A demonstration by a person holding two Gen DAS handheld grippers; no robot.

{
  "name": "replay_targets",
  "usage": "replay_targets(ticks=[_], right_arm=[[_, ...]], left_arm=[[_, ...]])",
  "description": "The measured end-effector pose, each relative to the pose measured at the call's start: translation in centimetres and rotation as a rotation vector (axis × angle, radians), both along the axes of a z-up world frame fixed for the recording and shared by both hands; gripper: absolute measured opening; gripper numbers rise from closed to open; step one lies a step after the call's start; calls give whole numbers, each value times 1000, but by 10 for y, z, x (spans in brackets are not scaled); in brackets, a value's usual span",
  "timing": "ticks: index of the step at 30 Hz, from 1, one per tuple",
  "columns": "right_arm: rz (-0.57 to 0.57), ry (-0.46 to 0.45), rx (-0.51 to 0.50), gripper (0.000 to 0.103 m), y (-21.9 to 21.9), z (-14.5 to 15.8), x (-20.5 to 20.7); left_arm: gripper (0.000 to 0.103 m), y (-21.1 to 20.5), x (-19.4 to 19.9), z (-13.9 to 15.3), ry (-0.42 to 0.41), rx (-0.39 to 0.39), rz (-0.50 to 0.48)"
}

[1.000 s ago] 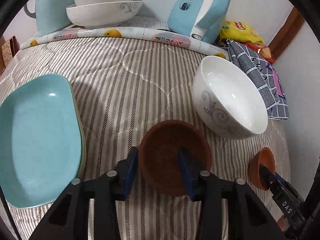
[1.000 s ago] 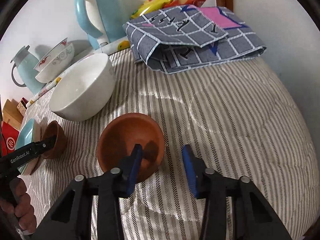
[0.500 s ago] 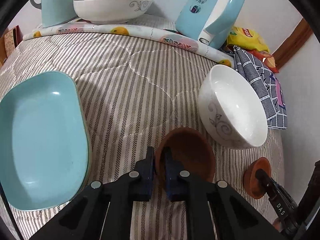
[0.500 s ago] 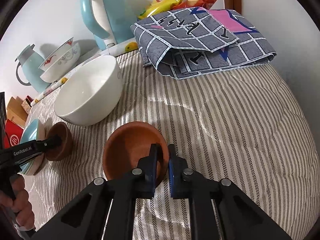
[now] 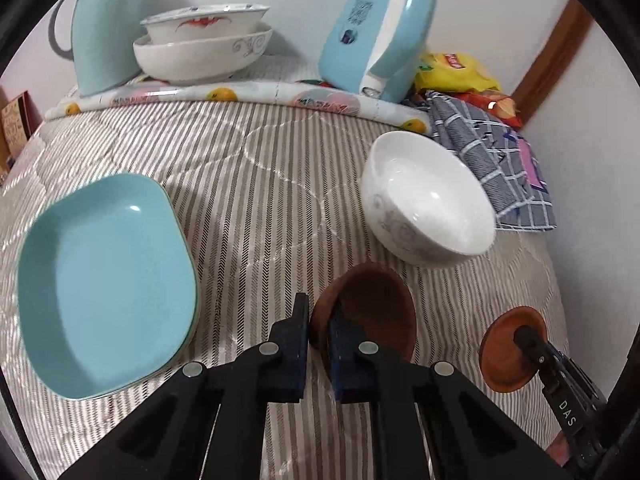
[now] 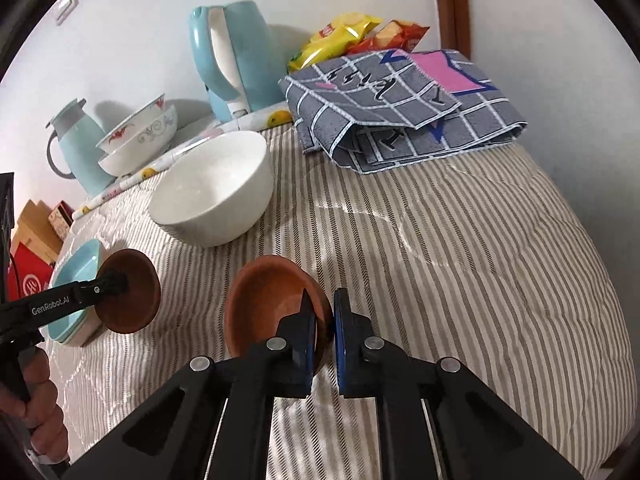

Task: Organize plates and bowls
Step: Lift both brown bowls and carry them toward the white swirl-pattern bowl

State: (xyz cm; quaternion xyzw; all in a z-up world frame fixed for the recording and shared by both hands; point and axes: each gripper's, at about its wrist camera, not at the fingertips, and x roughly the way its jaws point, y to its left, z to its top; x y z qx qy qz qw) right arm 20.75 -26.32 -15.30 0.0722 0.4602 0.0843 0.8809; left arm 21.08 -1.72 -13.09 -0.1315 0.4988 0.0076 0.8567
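Note:
Two small brown bowls are each held by a rim. My left gripper (image 5: 318, 334) is shut on the left rim of one brown bowl (image 5: 372, 304), tilted and lifted off the striped quilt. My right gripper (image 6: 323, 328) is shut on the right rim of the other brown bowl (image 6: 268, 304), also raised. Each view shows the other pair: the right-held bowl (image 5: 510, 354) at lower right, the left-held bowl (image 6: 130, 292) at left. A white bowl (image 5: 430, 206) (image 6: 216, 188) sits behind them. Stacked teal plates (image 5: 104, 280) lie to the left.
Along the wall stand two nested white bowls (image 5: 204, 46), a teal jug (image 5: 102, 30) and a teal kettle (image 5: 376, 32) on a rolled patterned mat (image 5: 240, 94). A folded grey checked cloth (image 6: 404, 108) and snack bags (image 6: 344, 36) lie at the back right. A hand (image 6: 36, 400) holds the left gripper.
Both grippers went from open around the brown bowls' rims to shut on them. Both bowls have since risen and tilted off the quilt.

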Motion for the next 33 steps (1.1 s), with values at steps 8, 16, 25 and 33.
replay_targets(ticks=[8,16,25,33], right_arm=[[-50,-40,-11,9,15,27,-26],[-146,-53,-20,9,32,46,-42],[-258,-79,-4,9,51,59,-59],[-256,-85,-26,9,67,64,-60]], left_arm=[[9,15,-17,16,-13,3,-41],[9,30,-12,25,-22,-39,-146],[9,50,-14,44,-48,6,-237],[9,70,-20,52,-77,-12,-211]])
